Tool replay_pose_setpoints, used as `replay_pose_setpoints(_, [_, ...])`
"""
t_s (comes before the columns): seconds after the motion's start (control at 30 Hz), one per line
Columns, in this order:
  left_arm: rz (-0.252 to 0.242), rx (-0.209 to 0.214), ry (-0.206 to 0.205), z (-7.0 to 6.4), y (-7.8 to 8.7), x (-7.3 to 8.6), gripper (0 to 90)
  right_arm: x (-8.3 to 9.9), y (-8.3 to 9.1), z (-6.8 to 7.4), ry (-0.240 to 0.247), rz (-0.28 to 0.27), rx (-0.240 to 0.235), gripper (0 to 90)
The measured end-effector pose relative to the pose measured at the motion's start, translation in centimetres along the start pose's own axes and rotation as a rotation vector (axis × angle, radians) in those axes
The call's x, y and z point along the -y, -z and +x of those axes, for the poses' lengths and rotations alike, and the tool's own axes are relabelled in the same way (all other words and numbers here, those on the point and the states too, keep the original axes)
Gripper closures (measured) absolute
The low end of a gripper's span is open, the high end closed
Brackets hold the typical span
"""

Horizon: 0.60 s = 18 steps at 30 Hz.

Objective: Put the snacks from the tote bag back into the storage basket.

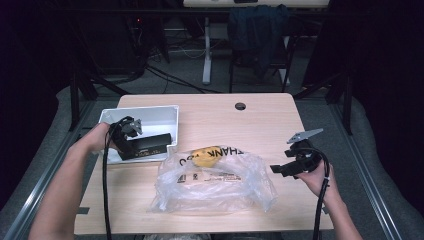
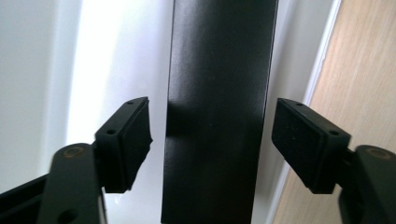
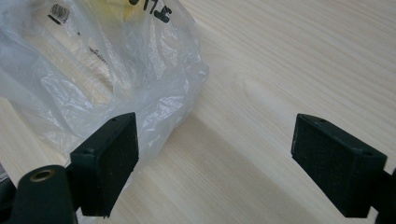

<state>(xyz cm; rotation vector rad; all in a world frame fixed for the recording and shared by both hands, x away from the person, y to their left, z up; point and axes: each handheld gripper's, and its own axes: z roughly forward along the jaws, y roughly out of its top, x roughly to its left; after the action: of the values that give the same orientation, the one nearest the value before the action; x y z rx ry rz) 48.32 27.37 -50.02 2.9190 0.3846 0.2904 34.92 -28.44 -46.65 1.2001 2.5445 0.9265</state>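
Jaws of our left gripper (image 2: 212, 144) are straddling a black box (image 2: 217, 112), open, not yet touching; its long axis is running toward twelve o'clock in the white bin (image 1: 165, 114). Our right gripper (image 1: 295, 162) is hovering wide open, empty, with the plastic bag (image 1: 215, 180) at nine o'clock.

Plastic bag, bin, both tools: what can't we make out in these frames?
- Yellow item in the plastic bag: high view, film and print hide what it is.
- Black box: left gripper view, ends cut off by the frame.
- Bag print: right gripper view, cut off at the top.
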Motion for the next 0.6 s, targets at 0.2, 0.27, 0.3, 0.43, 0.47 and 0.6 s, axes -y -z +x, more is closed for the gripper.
replay_pose_setpoints(0.2, [-0.086, -0.055, 0.055, -0.5, 1.5, 0.3, 18.8, 0.0, 0.5, 0.0, -0.003, -0.007, 0.012, 14.3])
replay_pose_setpoints(0.27, [-0.102, -0.046, 0.079, -0.8, 2.0, 0.2, 15.3, 0.1, 0.5, -0.1, -0.007, -0.010, 0.016, 14.3])
replay_pose_setpoints(0.3, [-0.108, -0.054, 0.085, -0.9, 2.3, 0.2, 15.6, 0.1, 0.5, -0.1, -0.009, -0.009, 0.019, 14.3])
replay_pose_setpoints(0.43, [-0.206, -0.056, 0.154, -1.8, 3.8, 0.5, 13.9, 0.0, 0.7, 0.0, -0.002, -0.011, 0.030, 14.3])
replay_pose_setpoints(0.47, [-0.234, -0.048, 0.171, -2.0, 4.2, 0.6, 13.0, 0.0, 0.7, 0.0, -0.005, -0.013, 0.037, 14.4])
replay_pose_setpoints(0.6, [-0.293, -0.075, 0.236, -3.4, 5.7, 0.9, 12.0, 0.0, 0.8, 0.1, 0.002, 0.002, 0.051, 14.3])
